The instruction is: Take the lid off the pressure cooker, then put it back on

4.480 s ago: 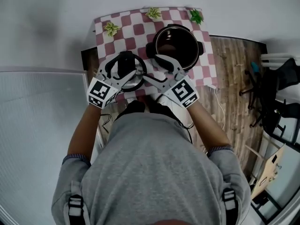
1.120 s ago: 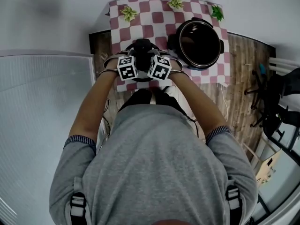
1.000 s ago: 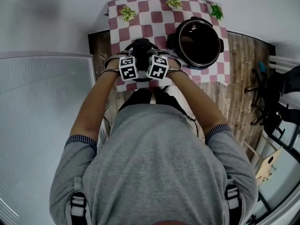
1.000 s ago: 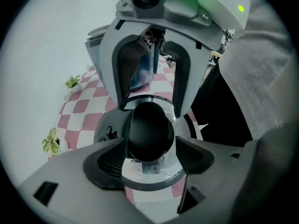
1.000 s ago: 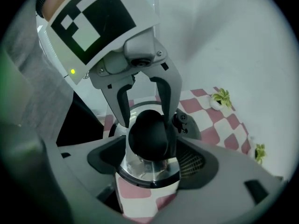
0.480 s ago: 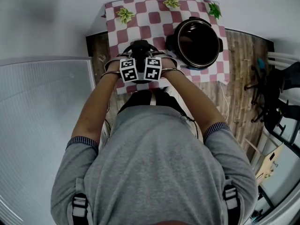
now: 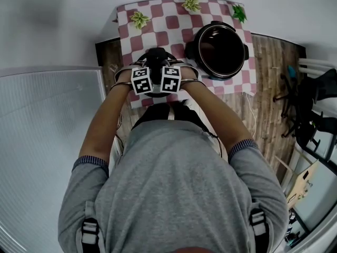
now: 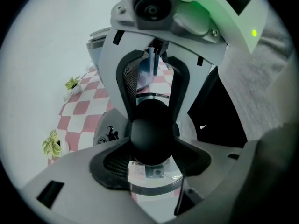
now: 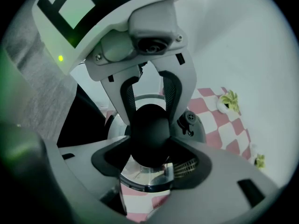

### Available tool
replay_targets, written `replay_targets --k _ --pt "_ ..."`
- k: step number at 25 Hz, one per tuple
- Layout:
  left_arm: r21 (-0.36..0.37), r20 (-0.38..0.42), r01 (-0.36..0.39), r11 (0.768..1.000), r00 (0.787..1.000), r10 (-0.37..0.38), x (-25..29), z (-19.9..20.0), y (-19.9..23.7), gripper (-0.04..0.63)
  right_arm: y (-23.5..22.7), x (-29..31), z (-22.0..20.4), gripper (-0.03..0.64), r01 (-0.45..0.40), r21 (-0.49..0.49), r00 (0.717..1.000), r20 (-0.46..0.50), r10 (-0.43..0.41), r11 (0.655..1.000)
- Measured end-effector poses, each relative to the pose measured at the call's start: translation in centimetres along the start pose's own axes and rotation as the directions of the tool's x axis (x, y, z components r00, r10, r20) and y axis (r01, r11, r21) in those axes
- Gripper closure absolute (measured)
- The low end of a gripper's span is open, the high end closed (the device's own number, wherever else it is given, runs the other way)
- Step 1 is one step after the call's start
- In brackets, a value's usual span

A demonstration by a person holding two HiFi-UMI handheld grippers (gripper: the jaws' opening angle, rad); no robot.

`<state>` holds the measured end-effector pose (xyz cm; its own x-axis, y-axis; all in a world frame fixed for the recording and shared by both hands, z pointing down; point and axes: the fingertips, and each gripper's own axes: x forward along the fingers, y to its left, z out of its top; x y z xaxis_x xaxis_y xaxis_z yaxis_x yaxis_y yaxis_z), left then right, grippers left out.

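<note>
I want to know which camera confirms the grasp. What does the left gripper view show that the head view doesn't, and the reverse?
Left gripper view only: the left hand-held gripper and right hand-held gripper, jaws that have just been closing, clamp the knob of the lid from opposite sides. Head view only: the inside of the open pressure cooker, right of the lid. Both: the checked cloth and potted plants.

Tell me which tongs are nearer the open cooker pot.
Right. Both have just been closing on the lid knob: the right tongs on the side facing the cooker pot, the left tongs on the far side.
</note>
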<state>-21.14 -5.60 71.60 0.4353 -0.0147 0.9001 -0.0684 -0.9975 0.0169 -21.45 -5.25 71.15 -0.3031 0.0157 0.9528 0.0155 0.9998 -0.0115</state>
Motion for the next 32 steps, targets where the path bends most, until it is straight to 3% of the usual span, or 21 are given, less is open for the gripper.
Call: replay_targets --k 17,32 --pt "0.079 -0.008 -0.013 0.997 1.000 0.013 -8.9 2.8 0.3 0.296 -0.2 -8.0 3.9 0.344 0.014 0.046 1.000 -0.003 -0.014 0.999" --pt "0.210 0.019 -0.058 0.976 0.998 0.055 -16.4 8.2 2.1 0.296 -2.2 -16.9 5.3 0.345 0.127 0.103 0.992 0.012 -0.129 0.987"
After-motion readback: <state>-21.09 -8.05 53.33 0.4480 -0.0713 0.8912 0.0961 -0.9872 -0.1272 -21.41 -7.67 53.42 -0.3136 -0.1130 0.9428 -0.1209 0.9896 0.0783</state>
